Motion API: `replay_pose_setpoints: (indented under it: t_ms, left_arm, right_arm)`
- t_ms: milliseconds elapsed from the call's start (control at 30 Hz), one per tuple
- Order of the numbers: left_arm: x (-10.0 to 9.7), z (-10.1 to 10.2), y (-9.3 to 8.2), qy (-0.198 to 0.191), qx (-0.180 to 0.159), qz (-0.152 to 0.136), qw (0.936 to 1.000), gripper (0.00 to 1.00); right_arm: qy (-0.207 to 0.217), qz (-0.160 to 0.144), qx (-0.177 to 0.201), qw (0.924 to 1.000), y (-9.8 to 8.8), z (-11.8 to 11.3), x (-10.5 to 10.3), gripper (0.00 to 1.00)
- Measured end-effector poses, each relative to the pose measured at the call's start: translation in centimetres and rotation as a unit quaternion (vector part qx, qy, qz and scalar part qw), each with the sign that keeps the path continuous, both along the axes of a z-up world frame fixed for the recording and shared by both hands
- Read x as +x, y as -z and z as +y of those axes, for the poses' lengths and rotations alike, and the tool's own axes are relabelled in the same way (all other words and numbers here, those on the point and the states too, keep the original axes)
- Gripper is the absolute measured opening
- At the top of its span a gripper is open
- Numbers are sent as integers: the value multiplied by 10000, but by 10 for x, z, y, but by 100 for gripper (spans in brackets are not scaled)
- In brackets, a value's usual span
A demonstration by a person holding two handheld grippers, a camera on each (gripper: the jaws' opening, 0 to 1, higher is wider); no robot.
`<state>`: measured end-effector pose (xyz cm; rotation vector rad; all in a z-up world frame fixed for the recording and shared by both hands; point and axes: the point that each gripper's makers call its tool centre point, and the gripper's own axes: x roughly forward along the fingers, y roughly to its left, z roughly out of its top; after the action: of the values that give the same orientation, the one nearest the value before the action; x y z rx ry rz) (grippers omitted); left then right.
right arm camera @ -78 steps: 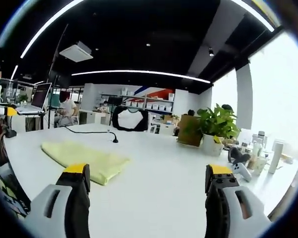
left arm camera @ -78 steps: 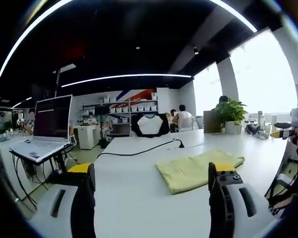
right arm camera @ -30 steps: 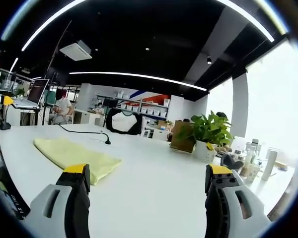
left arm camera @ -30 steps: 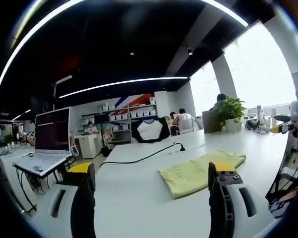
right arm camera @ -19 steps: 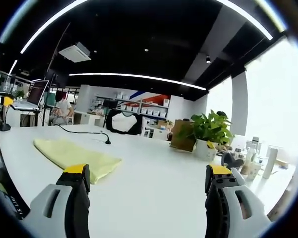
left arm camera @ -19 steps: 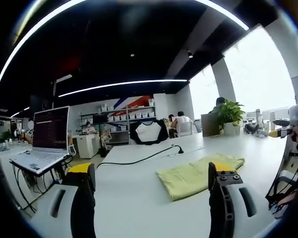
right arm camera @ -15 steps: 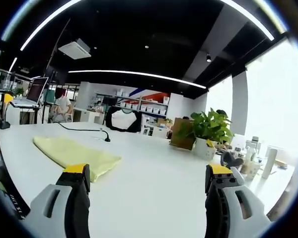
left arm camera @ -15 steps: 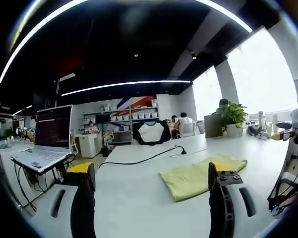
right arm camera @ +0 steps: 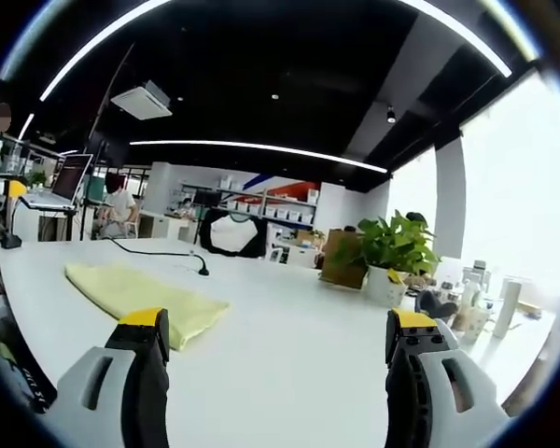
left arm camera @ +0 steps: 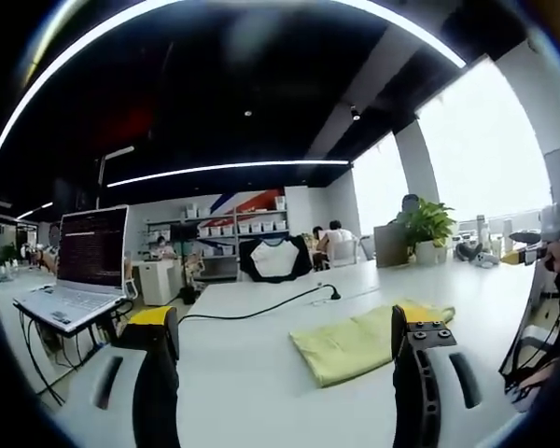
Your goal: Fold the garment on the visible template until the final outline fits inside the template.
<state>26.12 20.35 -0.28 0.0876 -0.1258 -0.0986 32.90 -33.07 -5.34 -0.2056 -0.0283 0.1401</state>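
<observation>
Left gripper (left arm camera: 285, 373): jaws standing wide apart, holding nothing, hovering above the white table (left arm camera: 243, 373). Right gripper (right arm camera: 278, 373): jaws likewise spread apart, empty, hovering over the same table.

Yellow garment (left arm camera: 359, 341): lying folded flat on the table, in the left gripper view sitting between the jaws toward the right one, its near edge partly hidden behind that jaw; in the right gripper view (right arm camera: 145, 294) lying left of centre, just beyond the left jaw. No template outline can be made out under it.

Black cable (left arm camera: 252, 308): running across the table beyond the garment, ending in a small upright plug.

Laptop (left arm camera: 75, 275): standing open on a stand left of the table.

Potted plant (right arm camera: 392, 252): sitting at the far right of the table.
</observation>
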Motion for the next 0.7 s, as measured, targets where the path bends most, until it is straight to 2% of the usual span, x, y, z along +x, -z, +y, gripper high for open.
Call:
replay_pose_setpoints:
  t_ms: [700]
  left_arm:
    - [1, -2, 4, 115, -30, 67, 9999, 100]
  right_arm:
    - [91, 11, -23, 10000, 0, -5, -4, 99]
